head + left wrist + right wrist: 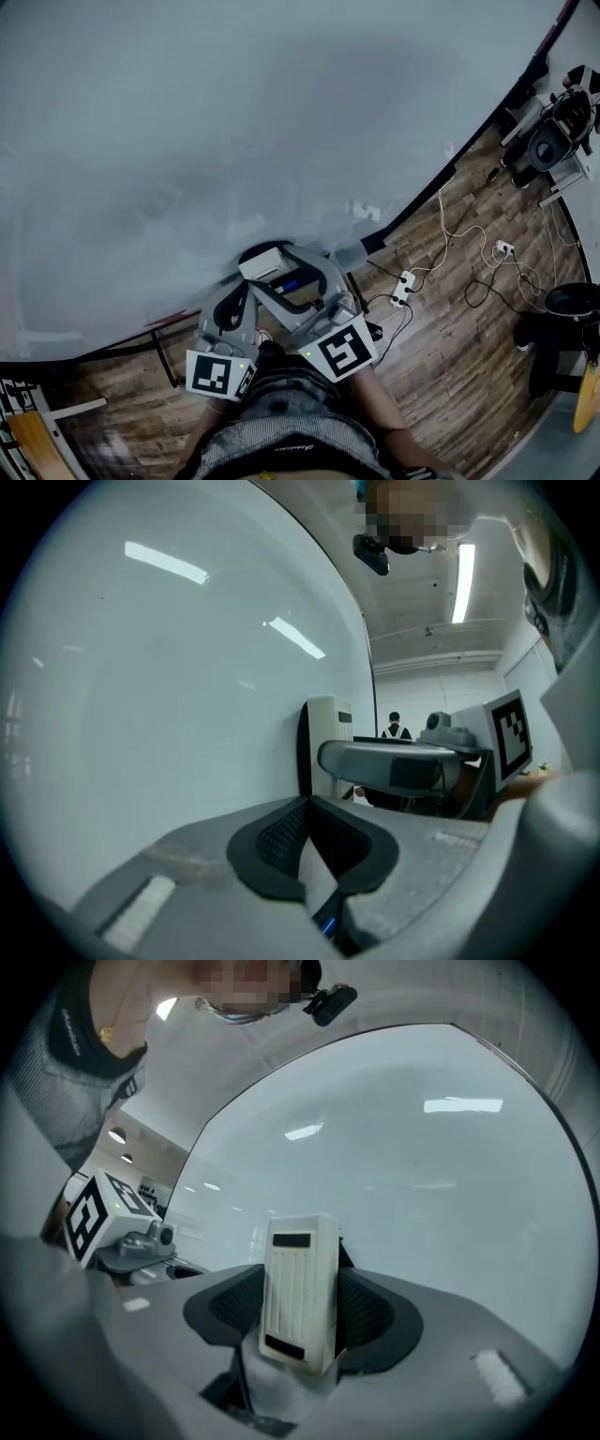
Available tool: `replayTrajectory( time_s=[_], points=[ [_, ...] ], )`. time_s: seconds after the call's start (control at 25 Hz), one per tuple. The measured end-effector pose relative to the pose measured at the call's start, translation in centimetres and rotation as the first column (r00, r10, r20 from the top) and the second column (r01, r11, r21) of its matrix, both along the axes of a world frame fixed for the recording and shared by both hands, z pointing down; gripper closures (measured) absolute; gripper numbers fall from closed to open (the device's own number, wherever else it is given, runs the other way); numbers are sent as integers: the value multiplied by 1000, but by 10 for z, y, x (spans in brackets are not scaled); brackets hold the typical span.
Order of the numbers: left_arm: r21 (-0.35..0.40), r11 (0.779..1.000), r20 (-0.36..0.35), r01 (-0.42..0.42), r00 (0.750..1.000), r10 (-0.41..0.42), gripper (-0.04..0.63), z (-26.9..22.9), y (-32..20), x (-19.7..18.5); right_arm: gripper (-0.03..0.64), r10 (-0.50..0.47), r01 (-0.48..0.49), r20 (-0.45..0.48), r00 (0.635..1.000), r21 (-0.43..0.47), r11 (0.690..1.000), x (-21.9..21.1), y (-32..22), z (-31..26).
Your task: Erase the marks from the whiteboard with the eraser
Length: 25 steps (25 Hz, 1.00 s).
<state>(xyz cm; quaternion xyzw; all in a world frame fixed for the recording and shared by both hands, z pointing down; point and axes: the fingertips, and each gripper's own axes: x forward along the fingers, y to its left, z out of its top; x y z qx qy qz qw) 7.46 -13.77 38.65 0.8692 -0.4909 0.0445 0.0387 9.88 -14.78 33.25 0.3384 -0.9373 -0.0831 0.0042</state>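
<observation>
One whiteboard (234, 112), one eraser (300, 1283), one left claw (311, 847), one right claw (302, 1314).

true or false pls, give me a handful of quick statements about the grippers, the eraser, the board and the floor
1. The right gripper is shut on the eraser. True.
2. The eraser is black. False: its body is off-white, with only small dark patches.
3. The left gripper holds a marker. False: its jaws are together with nothing between them.
4. Cables lie on a wooden plank floor. True.
5. The whiteboard is covered in thick black writing. False: it looks almost clean, with only faint smudges and light reflections.
</observation>
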Motion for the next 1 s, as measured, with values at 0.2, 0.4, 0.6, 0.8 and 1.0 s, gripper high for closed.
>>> replayTrajectory(
  time_s=[0.2,0.4,0.6,0.8,1.0],
  points=[
    [-6,1000,13,16,1000,-16,592,1,-19,32,364,-19,19,5,1000,5,1000,32,-17,0],
    [-12,999,1,49,999,-49,592,4,-35,51,364,-35,35,1,999,7,999,57,-30,5],
    [0,998,5,55,998,-55,592,3,-53,72,364,-22,23,39,999,-15,1000,90,-47,10],
    [-9,998,-8,62,998,-63,592,6,-68,95,362,0,2,56,998,-32,1000,130,-67,13],
    [-13,999,-17,44,999,-44,592,8,-82,123,356,35,-34,39,999,-34,999,166,-86,17]
  ],
)
